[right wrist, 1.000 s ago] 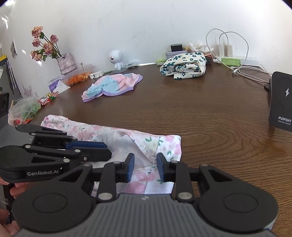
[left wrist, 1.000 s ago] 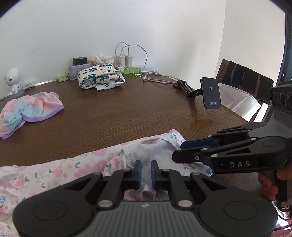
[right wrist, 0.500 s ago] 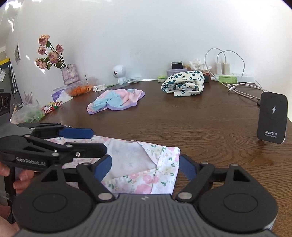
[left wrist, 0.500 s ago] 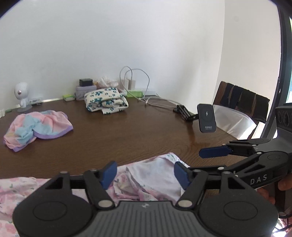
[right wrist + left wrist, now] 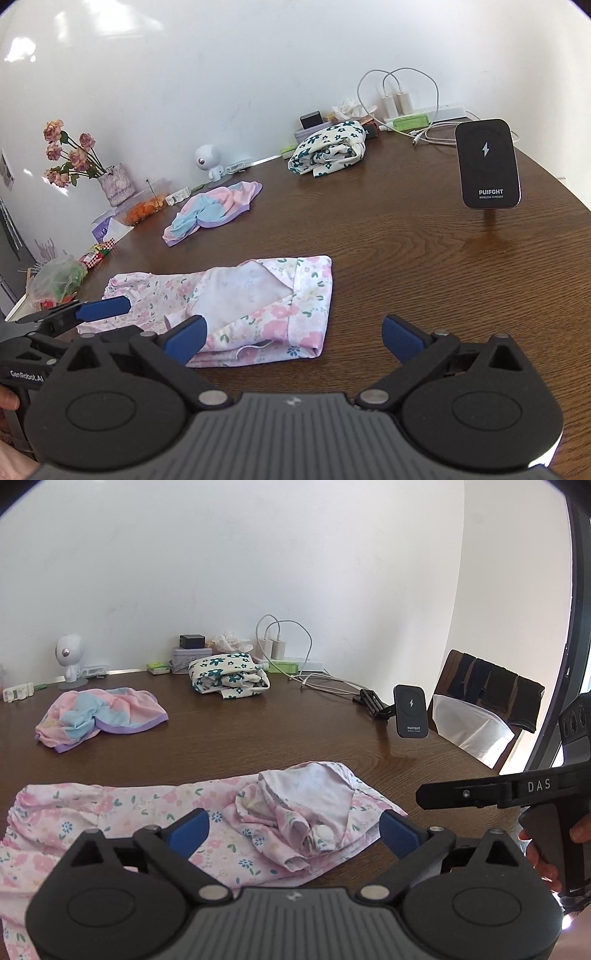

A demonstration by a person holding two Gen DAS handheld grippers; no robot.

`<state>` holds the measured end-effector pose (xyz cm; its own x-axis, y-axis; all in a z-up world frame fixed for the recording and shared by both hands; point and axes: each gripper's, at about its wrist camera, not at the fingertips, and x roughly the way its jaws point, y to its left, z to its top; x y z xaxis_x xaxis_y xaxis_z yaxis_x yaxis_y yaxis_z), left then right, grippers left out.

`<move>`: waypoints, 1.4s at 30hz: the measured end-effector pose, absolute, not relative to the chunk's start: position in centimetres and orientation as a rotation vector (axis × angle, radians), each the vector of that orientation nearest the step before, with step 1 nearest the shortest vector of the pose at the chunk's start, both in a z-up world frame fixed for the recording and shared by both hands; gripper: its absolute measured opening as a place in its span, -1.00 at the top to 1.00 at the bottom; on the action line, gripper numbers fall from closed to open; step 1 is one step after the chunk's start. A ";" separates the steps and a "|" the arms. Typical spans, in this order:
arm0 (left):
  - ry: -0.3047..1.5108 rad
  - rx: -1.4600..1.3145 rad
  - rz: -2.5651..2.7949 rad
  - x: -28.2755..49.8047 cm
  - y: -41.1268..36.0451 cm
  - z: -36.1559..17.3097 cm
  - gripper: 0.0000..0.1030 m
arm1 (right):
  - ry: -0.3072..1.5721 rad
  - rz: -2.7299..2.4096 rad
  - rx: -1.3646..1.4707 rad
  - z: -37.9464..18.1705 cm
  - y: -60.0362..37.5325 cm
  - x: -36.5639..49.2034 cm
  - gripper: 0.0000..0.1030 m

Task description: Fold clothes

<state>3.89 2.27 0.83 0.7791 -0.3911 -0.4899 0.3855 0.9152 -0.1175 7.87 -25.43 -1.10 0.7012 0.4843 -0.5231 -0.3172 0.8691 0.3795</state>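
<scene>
Now both tools gape wide, empty: left tool (image 5: 293, 829), right tool (image 5: 293, 338) above pink floral garment (image 5: 258, 306)

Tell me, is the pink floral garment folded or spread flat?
Partly folded: the pink floral garment lies doubled, its white inside showing, one end bunched.

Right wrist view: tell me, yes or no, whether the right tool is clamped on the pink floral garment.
No, the right tool stands wide open above the table, gripping nothing, with the pink floral garment lying flat beneath it.
</scene>
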 end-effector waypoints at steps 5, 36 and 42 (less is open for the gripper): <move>0.526 -0.008 -0.410 4.7 2.0 1.2 -0.92 | 0.688 0.478 0.297 -1.5 -25.3 8.4 -0.99; 0.659 -0.042 -0.501 11.2 3.3 -3.7 0.70 | 0.980 0.533 0.714 -5.2 -27.1 18.5 0.36; 0.664 -0.058 -0.512 11.4 3.6 -3.7 0.70 | 1.008 0.531 0.796 -6.2 -28.4 18.5 0.47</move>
<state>11.36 3.56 -3.68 0.6690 -0.4720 -0.5742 0.4357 0.8749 -0.2115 18.53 -28.39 -6.17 0.4491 0.7165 -0.5338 -0.0350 0.6111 0.7907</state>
